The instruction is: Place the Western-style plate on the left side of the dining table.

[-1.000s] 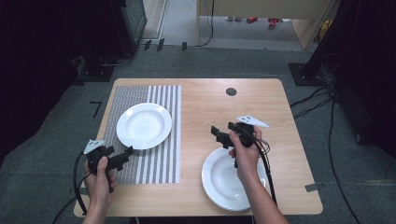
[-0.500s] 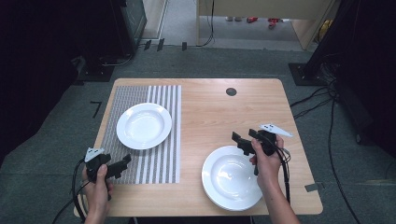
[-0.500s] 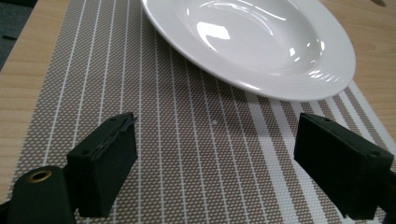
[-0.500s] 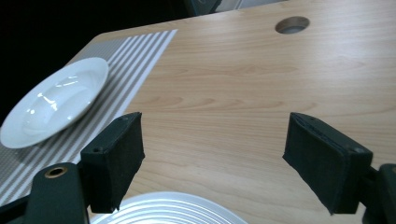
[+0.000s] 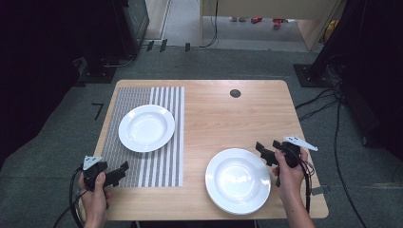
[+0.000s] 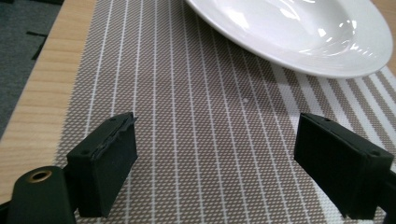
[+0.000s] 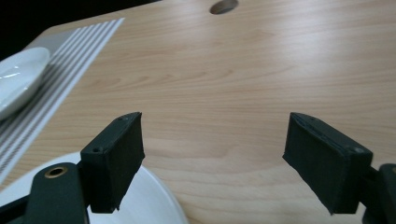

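Observation:
A white plate (image 5: 146, 127) (image 6: 299, 32) rests on the striped placemat (image 5: 142, 161) (image 6: 201, 140) at the table's left. Another white plate (image 5: 237, 180) (image 7: 140, 205), which looks like a stack of two, lies at the front right. My left gripper (image 5: 122, 172) (image 6: 224, 172) hovers open over the placemat's front left corner, short of the first plate. My right gripper (image 5: 266, 153) (image 7: 219, 163) is open just right of the front plate's rim, pointing across bare wood. Nothing is between either pair of jaws.
The wooden table (image 5: 223, 114) has a round cable hole (image 5: 235, 93) (image 7: 223, 6) near its far edge. Cables (image 5: 328, 109) trail over the grey floor to the right. Dark equipment stands at the far left and right.
My right gripper has drawn back to the right, off the front plate to beside its rim. My left gripper has pulled back toward the front left corner.

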The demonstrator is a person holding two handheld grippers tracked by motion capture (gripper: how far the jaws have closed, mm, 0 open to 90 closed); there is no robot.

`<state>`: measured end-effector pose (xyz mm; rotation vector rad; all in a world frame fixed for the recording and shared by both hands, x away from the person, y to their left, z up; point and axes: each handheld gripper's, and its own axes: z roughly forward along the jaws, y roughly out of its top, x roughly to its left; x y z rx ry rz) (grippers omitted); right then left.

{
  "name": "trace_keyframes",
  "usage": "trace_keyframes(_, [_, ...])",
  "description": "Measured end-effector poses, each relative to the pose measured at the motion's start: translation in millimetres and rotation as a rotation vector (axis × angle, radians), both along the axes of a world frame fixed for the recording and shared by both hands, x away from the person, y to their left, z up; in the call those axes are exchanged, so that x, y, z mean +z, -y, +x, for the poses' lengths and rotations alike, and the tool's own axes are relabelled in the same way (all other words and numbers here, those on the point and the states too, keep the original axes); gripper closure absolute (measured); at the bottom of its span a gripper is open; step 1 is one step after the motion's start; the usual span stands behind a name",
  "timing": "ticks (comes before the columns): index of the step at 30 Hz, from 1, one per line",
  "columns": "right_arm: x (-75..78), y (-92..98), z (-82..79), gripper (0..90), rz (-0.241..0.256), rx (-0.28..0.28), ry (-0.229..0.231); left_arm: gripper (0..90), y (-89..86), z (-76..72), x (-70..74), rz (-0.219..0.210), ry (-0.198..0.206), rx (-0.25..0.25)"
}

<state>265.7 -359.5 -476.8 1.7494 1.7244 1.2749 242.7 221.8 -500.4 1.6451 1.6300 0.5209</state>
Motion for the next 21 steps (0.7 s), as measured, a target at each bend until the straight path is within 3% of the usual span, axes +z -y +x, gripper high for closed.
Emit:
trace_keyframes(9, [-15.6,39.3,-18.2,20.0,-0.027,-0.076,-0.027,13.3,-7.3,-7.8,-5.9,0.031,-0.009,0.020])
trace_keyframes(21, [-32.8,68.3,-35.7,19.7,-0.070,-0.123,-0.061,13.3,-17.0,-16.4,-8.9,0.065,-0.016,0.037])
